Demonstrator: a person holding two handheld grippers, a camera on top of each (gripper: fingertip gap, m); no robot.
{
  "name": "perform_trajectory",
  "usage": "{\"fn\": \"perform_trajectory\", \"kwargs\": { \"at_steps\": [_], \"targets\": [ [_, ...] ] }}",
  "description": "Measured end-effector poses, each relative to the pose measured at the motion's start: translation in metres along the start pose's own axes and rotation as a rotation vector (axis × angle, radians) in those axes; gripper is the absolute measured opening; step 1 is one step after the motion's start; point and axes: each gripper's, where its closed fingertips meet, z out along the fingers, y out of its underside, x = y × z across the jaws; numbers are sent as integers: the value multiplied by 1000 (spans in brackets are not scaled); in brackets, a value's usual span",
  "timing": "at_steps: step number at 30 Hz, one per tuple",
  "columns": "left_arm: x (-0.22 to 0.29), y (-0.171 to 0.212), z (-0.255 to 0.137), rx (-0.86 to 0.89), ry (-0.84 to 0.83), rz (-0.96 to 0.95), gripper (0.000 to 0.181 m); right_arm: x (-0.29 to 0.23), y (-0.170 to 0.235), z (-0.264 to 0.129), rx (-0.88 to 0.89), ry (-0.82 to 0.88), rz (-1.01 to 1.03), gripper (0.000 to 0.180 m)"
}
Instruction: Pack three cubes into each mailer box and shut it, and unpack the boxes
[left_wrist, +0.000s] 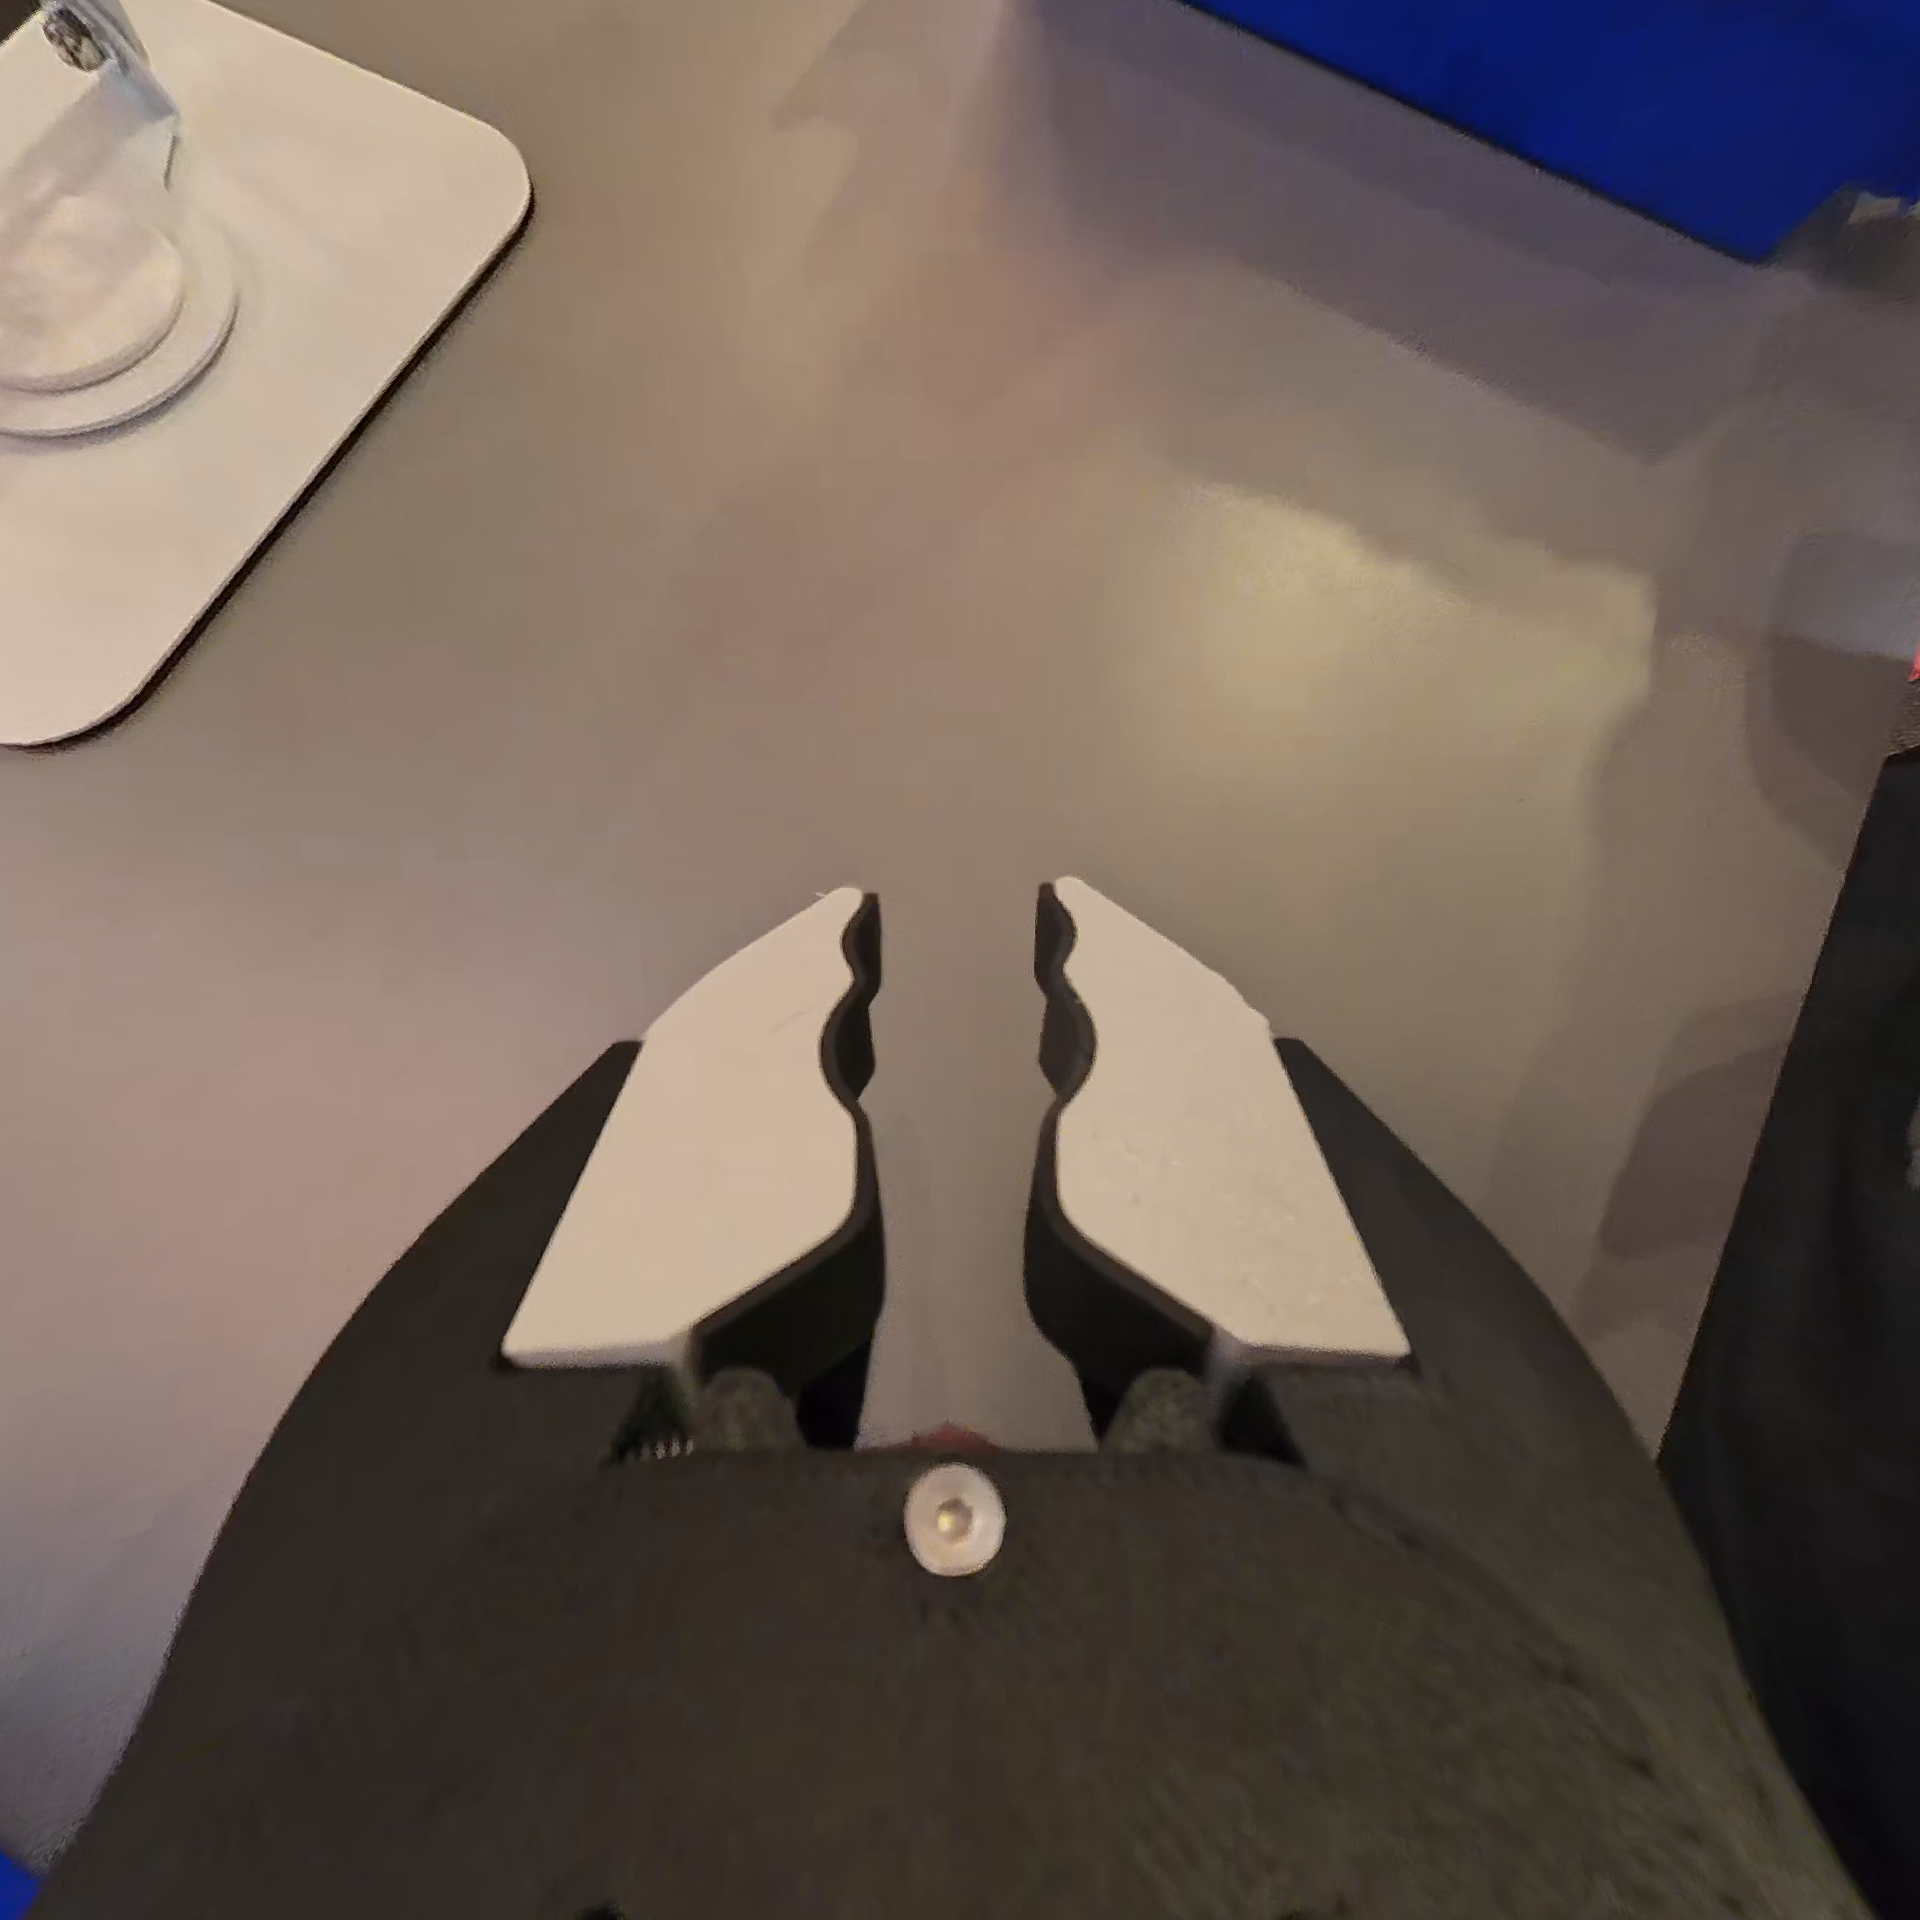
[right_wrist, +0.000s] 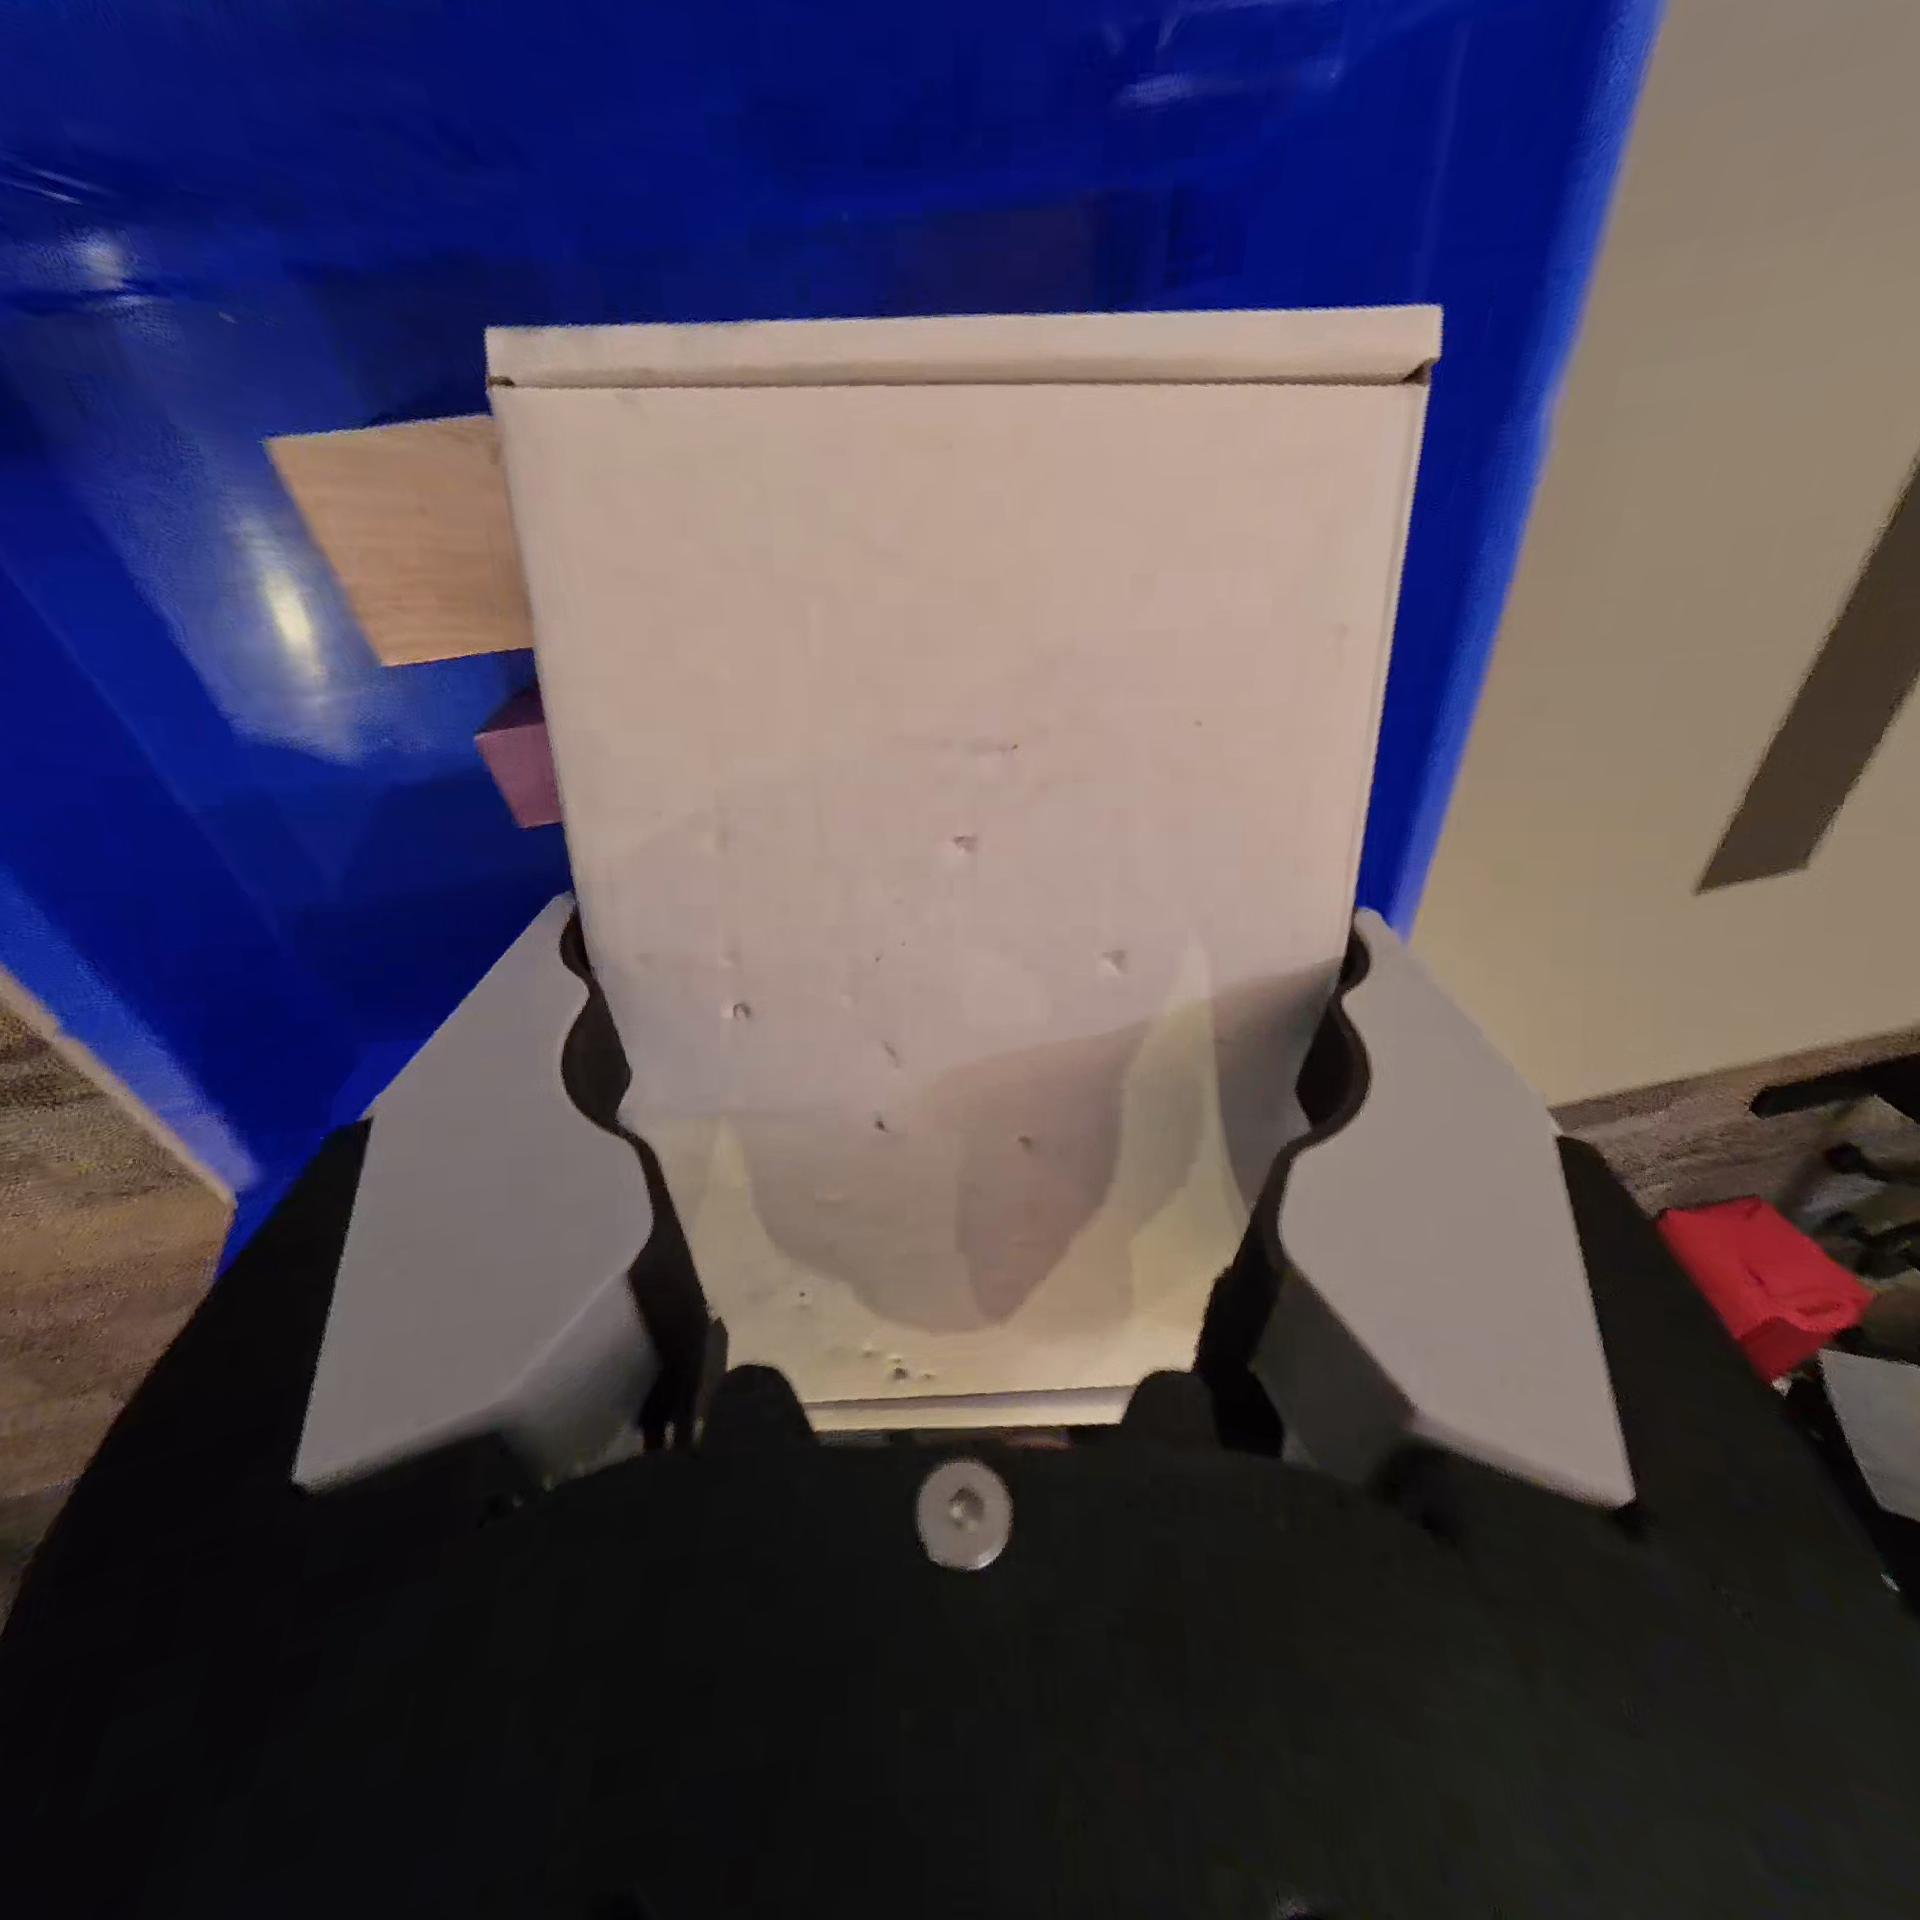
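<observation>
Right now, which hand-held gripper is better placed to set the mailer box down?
Right: the right hand-held gripper already grips the white mailer box. The left hand-held gripper hangs empty over the grey table.

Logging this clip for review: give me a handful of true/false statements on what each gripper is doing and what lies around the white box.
1. The right gripper grips a white mailer box between its fingers. True.
2. The box's lid stands open. False: it looks shut, lid flat.
3. The left gripper holds a cube. False: its fingers are apart with only bare grey table between them.
4. A purple cube and a wooden block show past the box's left edge, inside the blue bin. True.
5. A red cube rests on the box. False: nothing lies on it.
</observation>
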Motion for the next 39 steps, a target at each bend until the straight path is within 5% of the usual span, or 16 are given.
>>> {"fn": "perform_trajectory", "kwargs": {
  "at_steps": [8,15,20,27,32,35,39],
  "targets": [
    [-2,2,-45,-7,-138,34,59,6,-2,81,-92,-85,-44,133],
    [-61,23,-188,-77,-478,101,92,17,-2,52,-88,-17,-27,135],
    [-113,102,-254,-317,-464,133,115,27,-12,0,-22,104,20,137],
    [-139,215,-232,-686,-206,118,131,5,-51,-40,36,174,-27,129],
    [-142,237,-206,-724,-81,76,147,-11,-80,-49,66,180,-62,125],
    [-143,234,-204,-703,-30,1,130,-14,-96,-53,70,184,-79,123],
    [-148,233,-200,-726,-28,2,130,-19,-124,-60,111,191,-117,120]
  ]
}}
